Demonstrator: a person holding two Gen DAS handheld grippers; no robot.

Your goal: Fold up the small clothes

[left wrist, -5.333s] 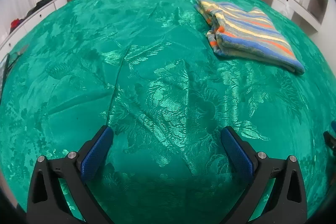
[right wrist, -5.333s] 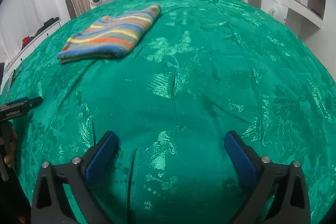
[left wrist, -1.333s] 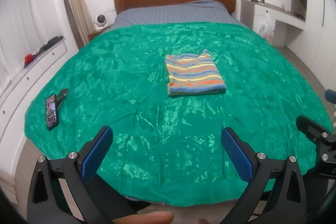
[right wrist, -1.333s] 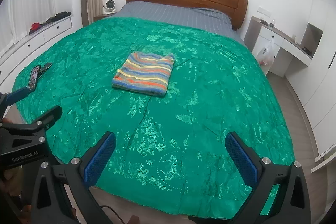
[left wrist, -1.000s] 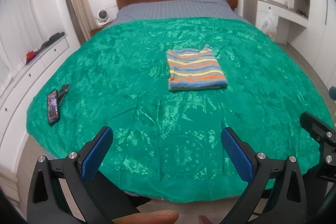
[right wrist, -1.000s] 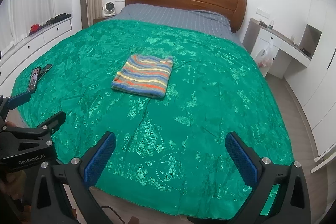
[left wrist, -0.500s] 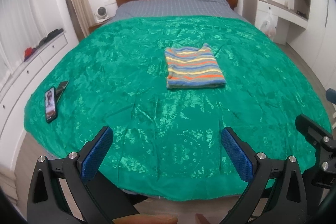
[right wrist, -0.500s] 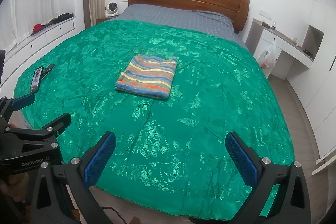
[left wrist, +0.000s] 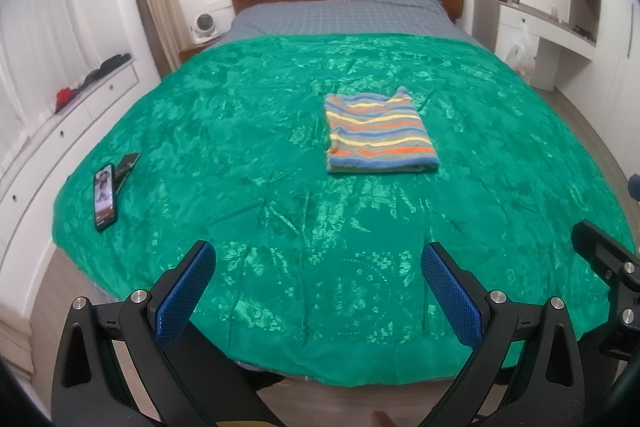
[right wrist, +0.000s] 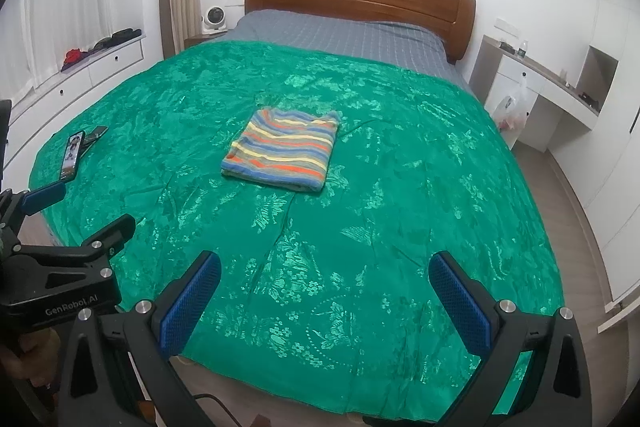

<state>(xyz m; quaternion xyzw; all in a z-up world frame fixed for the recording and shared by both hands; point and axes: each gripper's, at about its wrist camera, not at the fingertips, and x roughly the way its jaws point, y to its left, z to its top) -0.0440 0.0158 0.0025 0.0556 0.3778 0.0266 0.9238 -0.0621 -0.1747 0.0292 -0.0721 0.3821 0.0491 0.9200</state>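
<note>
Since five seconds earlier both tongs had pulled back from the green bedspread past the foot of the bed. The left tongs and right tongs stood wide, empty. The folded striped garment lay mid-bed. "GenRobot.AI" showed on the left tongs' body.

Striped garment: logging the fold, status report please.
Left gripper open, right gripper open, both empty. Striped garment folded flat on green bedspread. Nothing in the way.
</note>
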